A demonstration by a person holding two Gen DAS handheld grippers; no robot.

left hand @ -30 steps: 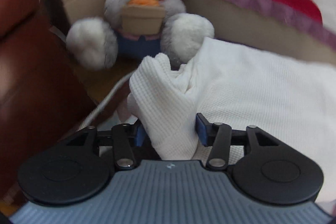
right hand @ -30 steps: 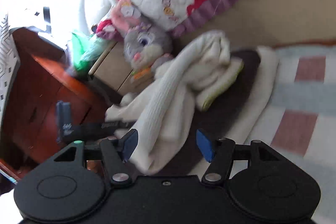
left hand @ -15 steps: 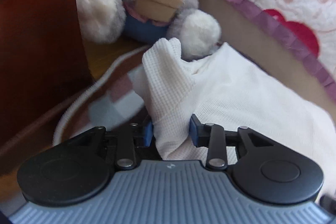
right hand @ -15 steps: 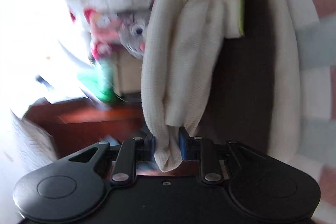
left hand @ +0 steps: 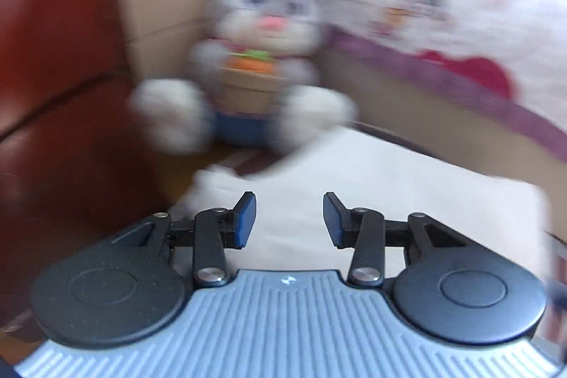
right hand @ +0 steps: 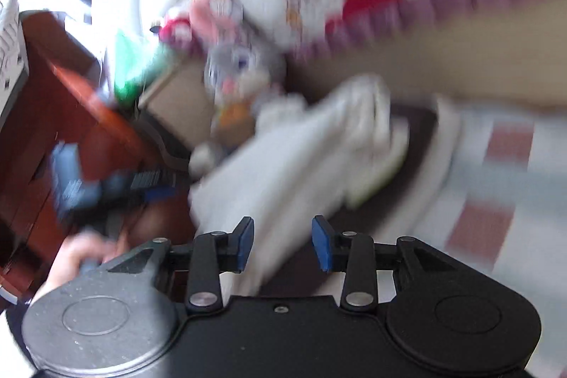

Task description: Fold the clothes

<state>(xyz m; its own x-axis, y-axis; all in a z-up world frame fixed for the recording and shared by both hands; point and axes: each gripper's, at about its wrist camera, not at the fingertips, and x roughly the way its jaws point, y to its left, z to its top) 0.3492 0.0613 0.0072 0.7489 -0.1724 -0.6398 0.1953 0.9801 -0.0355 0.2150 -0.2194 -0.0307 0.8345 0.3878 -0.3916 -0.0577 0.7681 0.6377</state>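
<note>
A white waffle-knit garment (left hand: 372,186) lies spread on the bed below my left gripper (left hand: 288,218). Its jaws are opening, and the blue pads stand apart, pressing on nothing. In the right wrist view the same garment (right hand: 301,151) stretches in a long bunched strip from a dark cloth (right hand: 418,147) down to my right gripper (right hand: 282,243). Those jaws are opening too. The strip's end lies between them near the left pad, loose and not pinched. The left gripper (right hand: 156,186) shows blurred at left, with a hand (right hand: 78,254) on it. Both views are motion-blurred.
A grey plush rabbit (left hand: 269,59) holding a carrot pot sits just beyond the garment, against a beige box. A red-brown wooden cabinet (left hand: 53,77) stands close on the left. A printed quilt (left hand: 460,6) with a purple border lies behind, and a checked blanket (right hand: 496,183) covers the bed at right.
Both grippers were shut on the white garment half a second ago and have let go. The garment has dropped flatter onto the bed. The left gripper has drawn back and up.
</note>
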